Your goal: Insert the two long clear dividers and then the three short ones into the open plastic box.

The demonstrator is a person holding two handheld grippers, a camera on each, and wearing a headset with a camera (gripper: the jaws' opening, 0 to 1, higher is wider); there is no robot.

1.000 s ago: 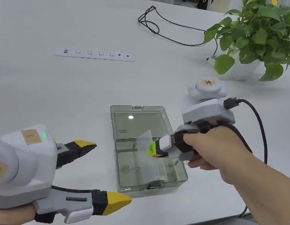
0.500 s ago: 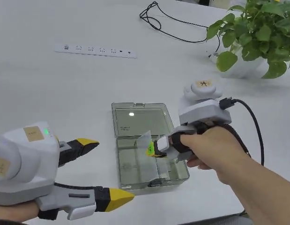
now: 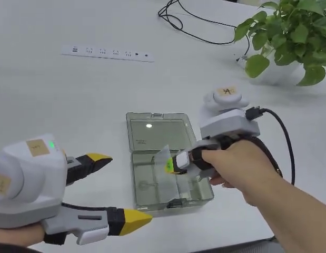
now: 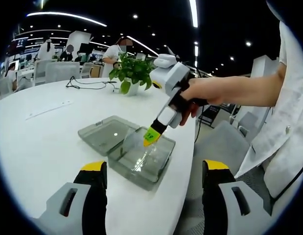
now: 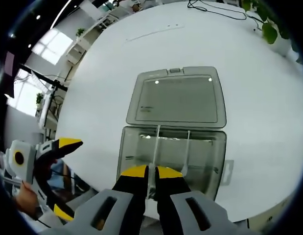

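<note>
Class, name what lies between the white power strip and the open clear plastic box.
Nothing: the head view shows bare white table between the white power strip and the open clear plastic box.

The left gripper (image 4: pixel 155 166), jaws wide apart, faces the right gripper (image 4: pixel 150 137) pinching a clear divider (image 4: pixel 133 147) in an open box (image 4: pixel 141 175) on a table (image 4: pixel 43 129).

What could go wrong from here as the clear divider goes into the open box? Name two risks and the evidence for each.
1. The right gripper pinches the clear divider by one edge, and the sheet seems to hang slanted over the box, so it may miss its slots and jam.
2. The left gripper is open and apart from the box, so nothing steadies it; a push could slide it on the smooth table.
</note>
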